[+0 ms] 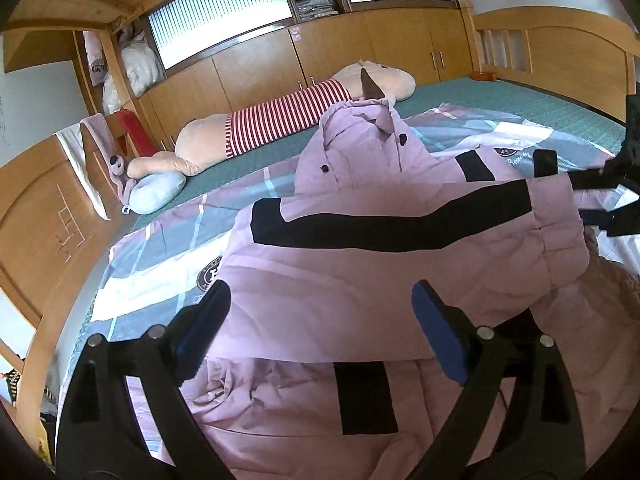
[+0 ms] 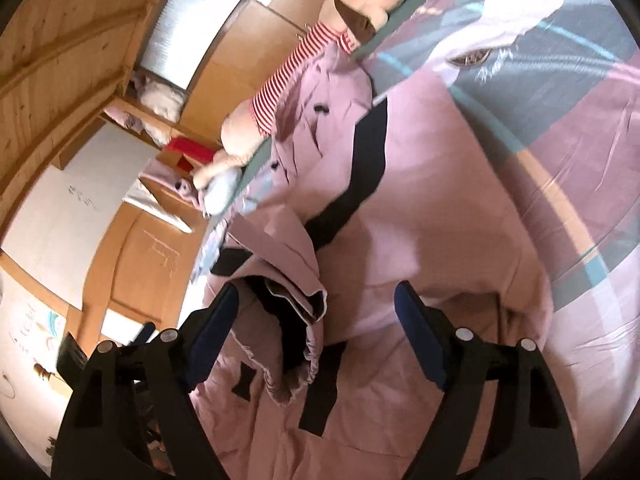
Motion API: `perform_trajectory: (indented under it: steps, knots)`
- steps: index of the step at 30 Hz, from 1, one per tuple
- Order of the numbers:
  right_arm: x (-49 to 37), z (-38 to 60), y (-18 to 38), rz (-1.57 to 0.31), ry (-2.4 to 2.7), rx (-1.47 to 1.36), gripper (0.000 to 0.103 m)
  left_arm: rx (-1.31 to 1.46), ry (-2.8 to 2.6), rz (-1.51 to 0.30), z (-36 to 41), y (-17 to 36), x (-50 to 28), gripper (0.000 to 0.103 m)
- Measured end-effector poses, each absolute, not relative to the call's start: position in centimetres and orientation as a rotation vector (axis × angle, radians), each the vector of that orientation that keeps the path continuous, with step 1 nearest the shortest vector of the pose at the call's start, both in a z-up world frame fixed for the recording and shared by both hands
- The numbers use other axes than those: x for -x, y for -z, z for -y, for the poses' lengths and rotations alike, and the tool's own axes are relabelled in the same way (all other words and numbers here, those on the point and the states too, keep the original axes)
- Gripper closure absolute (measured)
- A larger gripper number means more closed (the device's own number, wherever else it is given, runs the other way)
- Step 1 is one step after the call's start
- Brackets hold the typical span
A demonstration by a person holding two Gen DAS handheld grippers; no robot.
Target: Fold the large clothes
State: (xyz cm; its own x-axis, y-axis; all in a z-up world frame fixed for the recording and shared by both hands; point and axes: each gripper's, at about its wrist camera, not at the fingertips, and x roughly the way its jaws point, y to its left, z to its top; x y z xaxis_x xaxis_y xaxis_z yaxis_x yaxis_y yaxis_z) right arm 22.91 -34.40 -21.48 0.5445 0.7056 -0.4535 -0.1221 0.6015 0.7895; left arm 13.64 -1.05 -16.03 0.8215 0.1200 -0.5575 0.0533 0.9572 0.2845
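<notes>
A large pink padded jacket (image 1: 360, 272) with black stripes lies on the bed, one sleeve folded across its body. My left gripper (image 1: 320, 304) is open just above the jacket's lower part, holding nothing. My right gripper (image 2: 316, 308) is open over the jacket (image 2: 420, 208), with the sleeve cuff (image 2: 296, 300) lying between its blue pads, not pinched. The right gripper also shows at the right edge of the left wrist view (image 1: 600, 196), by the sleeve's end.
The jacket rests on a plaid quilt (image 1: 160, 248) over a green bed sheet (image 1: 500, 100). A long plush toy in a red striped shirt (image 1: 280, 120) and a blue neck pillow (image 1: 156, 192) lie at the far side. Wooden cabinets (image 1: 320, 60) and bed boards surround the bed.
</notes>
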Motion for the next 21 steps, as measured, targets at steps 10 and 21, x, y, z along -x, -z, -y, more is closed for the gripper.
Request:
perform_trajectory:
  steps: [10,21]
  knots:
    - [-23.3,34.4,22.5,-0.929,-0.543,-0.778,0.015,-0.302,-0.048,-0.629,1.0,16.6,-14.0,0.01]
    - [-21.7,27.2,23.2,-1.06,-0.641,-0.383,0.077,-0.29,-0.06,-0.654,0.6,17.0,-14.4,0.009]
